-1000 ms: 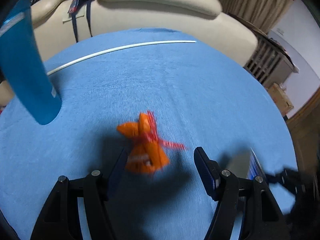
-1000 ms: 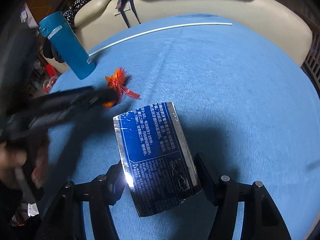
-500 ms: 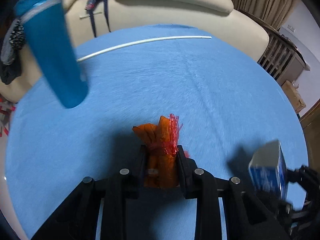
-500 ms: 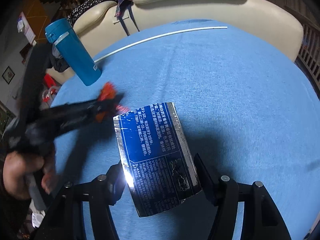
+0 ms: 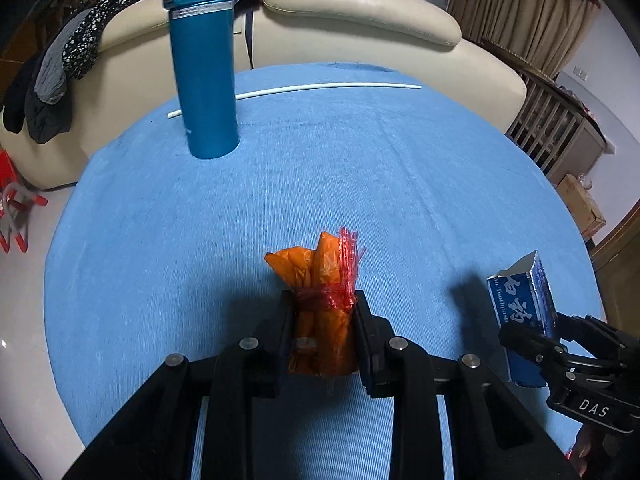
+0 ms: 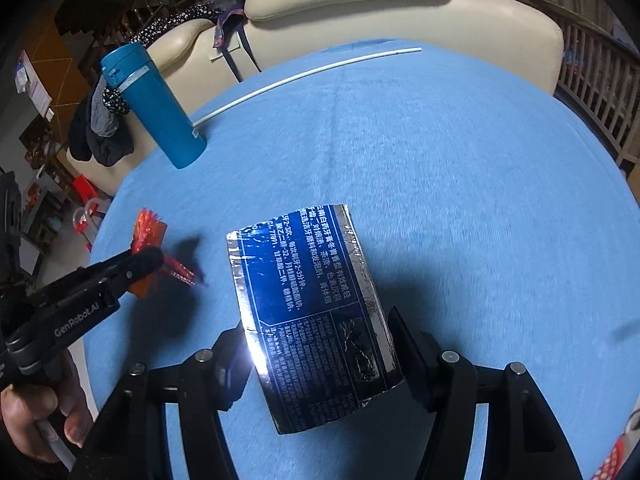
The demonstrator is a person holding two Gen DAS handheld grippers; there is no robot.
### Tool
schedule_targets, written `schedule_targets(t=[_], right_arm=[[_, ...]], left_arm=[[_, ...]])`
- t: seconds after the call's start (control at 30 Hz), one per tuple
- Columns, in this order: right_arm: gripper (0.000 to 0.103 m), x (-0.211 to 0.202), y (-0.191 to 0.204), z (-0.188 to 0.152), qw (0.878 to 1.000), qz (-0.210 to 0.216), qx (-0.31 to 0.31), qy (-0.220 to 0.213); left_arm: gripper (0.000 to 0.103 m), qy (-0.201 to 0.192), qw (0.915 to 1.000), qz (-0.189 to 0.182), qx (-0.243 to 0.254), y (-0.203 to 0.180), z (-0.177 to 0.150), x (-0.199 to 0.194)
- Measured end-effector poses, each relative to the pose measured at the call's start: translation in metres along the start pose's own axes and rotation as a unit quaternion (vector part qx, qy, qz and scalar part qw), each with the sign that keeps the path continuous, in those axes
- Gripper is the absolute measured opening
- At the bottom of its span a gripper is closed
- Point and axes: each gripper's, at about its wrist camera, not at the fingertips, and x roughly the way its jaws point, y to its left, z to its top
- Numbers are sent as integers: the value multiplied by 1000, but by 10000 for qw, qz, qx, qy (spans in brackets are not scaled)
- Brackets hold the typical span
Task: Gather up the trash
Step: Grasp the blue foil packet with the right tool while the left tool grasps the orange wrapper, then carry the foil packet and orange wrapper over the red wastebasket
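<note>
On the round table (image 5: pixel 200 240), covered in blue cloth, a tall teal flask (image 5: pixel 204 60) stands upright with its lid on at about 11 o'clock in the left wrist view; what is inside cannot be seen. Just behind it a thin white rod (image 5: pixel 328 87) lies across the far edge, with a cream sofa (image 5: pixel 360 4) beyond.

The left claw (image 5: pixel 323 332) has closed on the orange wrapper (image 5: pixel 320 280) in the last second. Its jaws stand narrow, with both pads pressing the sides of the crumpled bundle. Red fringe is knotted around the wrapper's middle, and its top sticks out past the fingertips. From the right wrist view this claw sits at 9 o'clock with the wrapper (image 6: pixel 148 236) in its tip, clear of the cloth, and a hand (image 6: pixel 36 420) grips its handle.

The right claw (image 6: pixel 316 344) is fairly wide apart, clamped across the toothpaste box (image 6: pixel 312 304). This is a flattened blue and silver carton with white print, and it juts forward between the fingers. In the left wrist view the box (image 5: pixel 520 312) shows at 4 o'clock, its open end flap pointing up.
</note>
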Motion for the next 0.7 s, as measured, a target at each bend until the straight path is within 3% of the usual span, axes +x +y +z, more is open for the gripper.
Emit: schedule_targets(t=[0.3,0.7], right_arm=[[67,-12,10,-25,9998,31,174,-121],[67,-27,8,-35,9992,13,267,-293]], left_arm=[[29,-92,9999,-78,38,-3,-18,-17],[29,-146,9998,-94,105,-7,-24,-24]])
